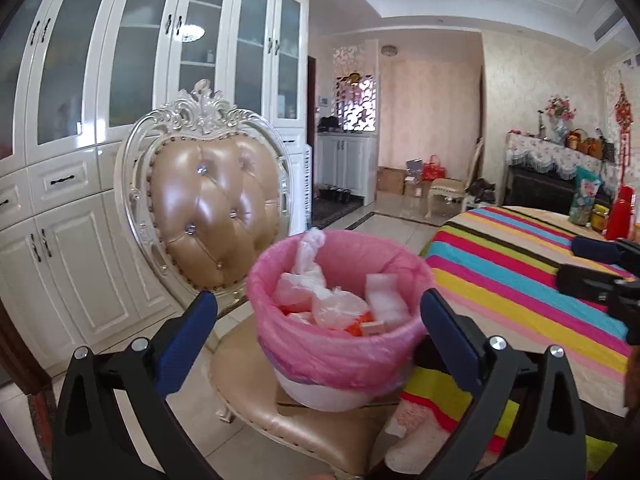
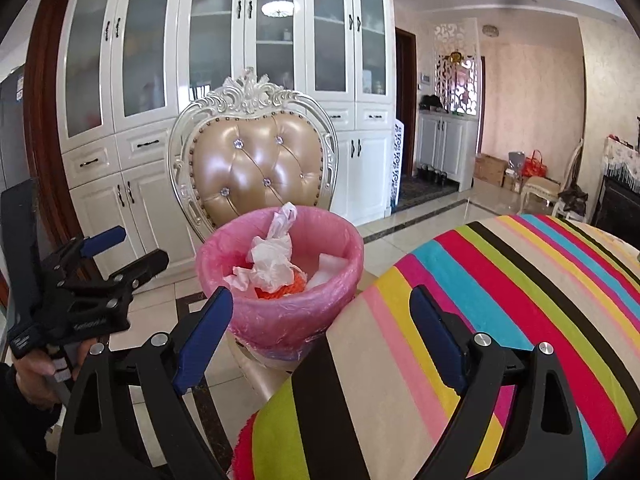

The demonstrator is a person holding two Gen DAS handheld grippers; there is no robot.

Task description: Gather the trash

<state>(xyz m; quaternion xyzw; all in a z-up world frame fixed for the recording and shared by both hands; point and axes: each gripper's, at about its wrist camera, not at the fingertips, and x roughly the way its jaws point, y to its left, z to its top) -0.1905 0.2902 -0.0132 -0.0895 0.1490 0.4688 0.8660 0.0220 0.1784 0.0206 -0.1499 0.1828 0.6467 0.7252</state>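
The left gripper [image 1: 318,322] has its jaws wide open and holds nothing. In its own view the trash bin [image 1: 340,316] appears between the two blue pads, but it stands further ahead and the pads do not touch it. The right gripper [image 2: 322,322] is also wide open and empty. In its view the bin [image 2: 280,280] is ahead and a little to the left of the gap between the jaws, with the striped tablecloth [image 2: 500,300] below the right finger. The bin has a pink liner [image 1: 348,356] and is full of crumpled plastic bags [image 2: 272,260] and something orange. It stands on the seat of a beige chair [image 1: 216,200], just beside the table. Behind the chair is a tall white cabinet [image 2: 224,60].
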